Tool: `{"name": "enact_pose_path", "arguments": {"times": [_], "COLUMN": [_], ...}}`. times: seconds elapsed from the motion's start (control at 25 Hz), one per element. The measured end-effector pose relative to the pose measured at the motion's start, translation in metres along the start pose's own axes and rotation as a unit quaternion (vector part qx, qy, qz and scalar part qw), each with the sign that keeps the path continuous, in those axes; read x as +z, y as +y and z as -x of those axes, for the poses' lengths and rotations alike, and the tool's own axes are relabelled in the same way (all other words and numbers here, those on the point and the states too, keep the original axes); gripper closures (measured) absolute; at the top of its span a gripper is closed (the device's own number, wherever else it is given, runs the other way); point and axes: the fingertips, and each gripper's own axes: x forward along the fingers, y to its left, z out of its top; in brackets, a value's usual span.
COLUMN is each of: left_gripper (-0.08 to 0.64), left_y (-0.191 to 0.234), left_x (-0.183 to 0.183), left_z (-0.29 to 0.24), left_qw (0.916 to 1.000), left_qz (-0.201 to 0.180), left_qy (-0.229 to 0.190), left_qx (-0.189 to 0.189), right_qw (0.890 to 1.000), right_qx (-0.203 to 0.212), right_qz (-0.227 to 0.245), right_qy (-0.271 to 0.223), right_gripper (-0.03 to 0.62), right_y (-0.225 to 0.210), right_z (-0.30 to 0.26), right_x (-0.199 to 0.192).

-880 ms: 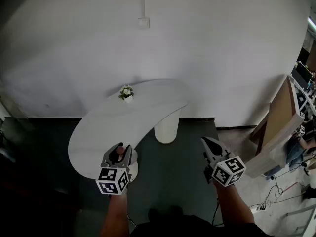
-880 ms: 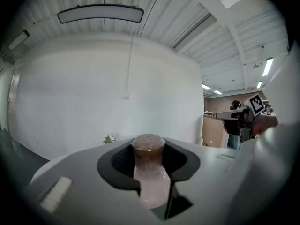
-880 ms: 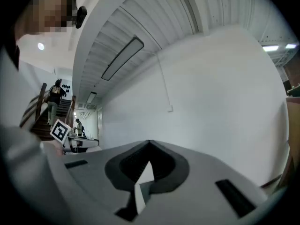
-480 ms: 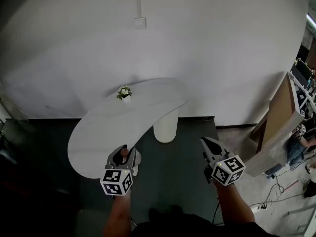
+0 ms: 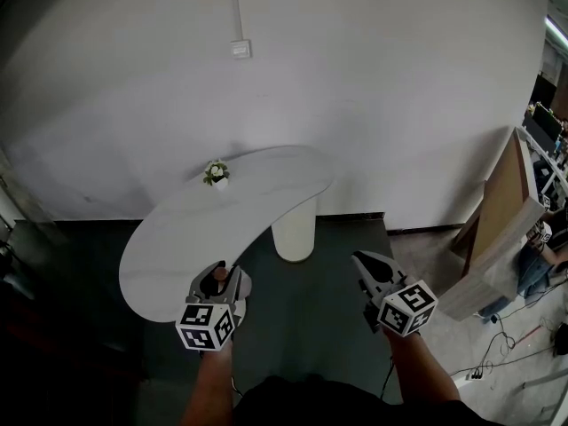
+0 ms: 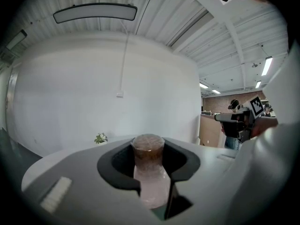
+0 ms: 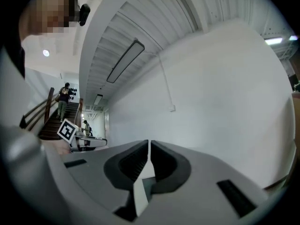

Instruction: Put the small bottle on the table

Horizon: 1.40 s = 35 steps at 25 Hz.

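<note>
Left gripper first: its jaws are clamped on the small clear plastic bottle with the brown cap. The bottle stands upright between the dark pads with its cap poking up above them, so the thing that's meant to end up on the table is in the grip. In the head view the gripper sits over the near end of the white, curved, kidney-shaped tabletop, right by the edge nearest the person. I honestly can't tell whether the bottle's base touches the top or not. Over at about 3 o'clock from it, well apart and out over the dark floor, is the right gripper – jaws pressed together with nothing between them, just held level. From the left gripper the tabletop sweeps away toward 12 and 1 o'clock. A small potted plant with white flowers sits at 12 o'clock on the far part of the top, near the back edge. The table's fat white cylinder leg is at roughly 1 o'clock. Behind all of it is a plain white wall with a small white switch box up at 12 o'clock and a thin conduit running up from it. Off at 3 o'clock at the frame edge there's a big light wooden panel leaning at an angle.
</note>
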Motion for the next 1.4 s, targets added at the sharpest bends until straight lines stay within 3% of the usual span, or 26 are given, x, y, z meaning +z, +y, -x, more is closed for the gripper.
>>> {"name": "enact_pose_path", "arguments": {"times": [0.32,0.64,1.4], "left_gripper": [0.423,0.423,0.423], "left_y": [-0.009,0.004,0.096], "left_x": [-0.002,0.003,0.019], "left_z": [-0.017,-0.053,-0.201], "left_qw": [1.0,0.9999,0.9989], "left_qz": [0.001,0.0,-0.007], "left_qy": [0.007,-0.005,-0.007], "left_qx": [-0.006,-0.015,-0.046], "right_qw": [0.999,1.0,0.999], "right_qx": [0.004,0.009,0.001], "right_qz": [-0.032,-0.019,-0.026], "right_qy": [0.001,0.015,0.045], "right_gripper": [0.581,0.581,0.581], "right_y": [-0.016,-0.033,-0.113], "right_z": [0.006,-0.021,-0.185], "right_x": [-0.006,-0.011,-0.026]}}
